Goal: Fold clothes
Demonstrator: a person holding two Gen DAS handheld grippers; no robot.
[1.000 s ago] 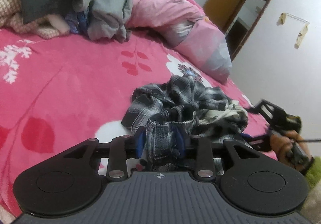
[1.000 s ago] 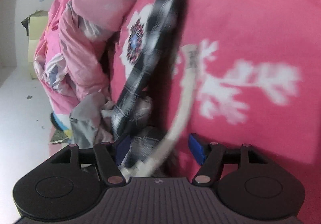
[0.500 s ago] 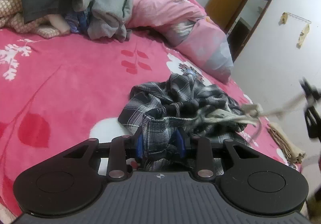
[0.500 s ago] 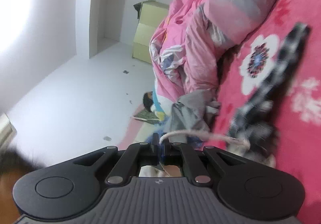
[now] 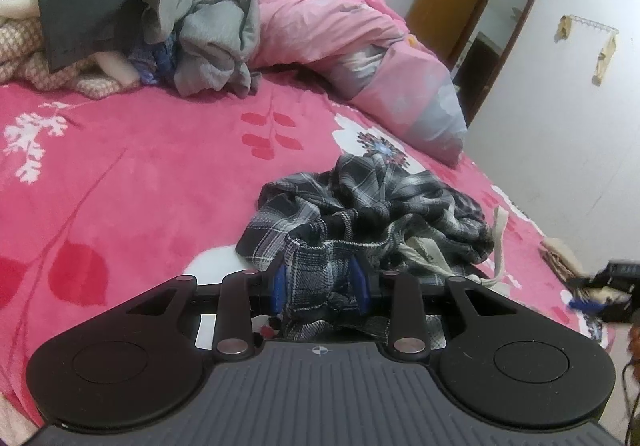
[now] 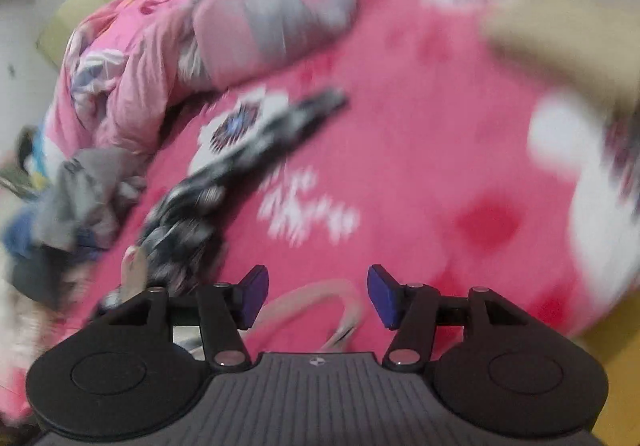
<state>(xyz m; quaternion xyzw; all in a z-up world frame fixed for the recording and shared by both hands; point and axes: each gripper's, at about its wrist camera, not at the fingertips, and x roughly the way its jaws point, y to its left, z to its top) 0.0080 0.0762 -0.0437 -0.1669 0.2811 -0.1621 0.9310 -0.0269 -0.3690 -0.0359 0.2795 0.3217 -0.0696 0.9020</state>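
A crumpled black-and-white plaid garment [image 5: 372,206] lies on the pink bed [image 5: 140,174], with cream straps [image 5: 500,242] trailing from its right side. My left gripper [image 5: 320,282] is shut on a fold of the plaid cloth at its near edge. In the blurred right wrist view, my right gripper [image 6: 318,294] is open above the bed; a loop of cream strap [image 6: 320,302] lies under its fingers, not held. The plaid garment [image 6: 224,182] stretches away to the left there. My right gripper [image 5: 608,290] also shows at the far right of the left wrist view.
A heap of grey, blue and dark clothes [image 5: 152,18] sits at the head of the bed beside a rumpled pink duvet [image 5: 340,30]. The bed's right edge [image 5: 552,242] drops to the floor, where a beige cloth [image 5: 560,254] lies. A doorway [image 5: 492,38] is beyond.
My right gripper was shut on the cream strap half a second ago and has opened, letting it drop, while swinging back over the bed. The left gripper keeps its hold on the plaid.
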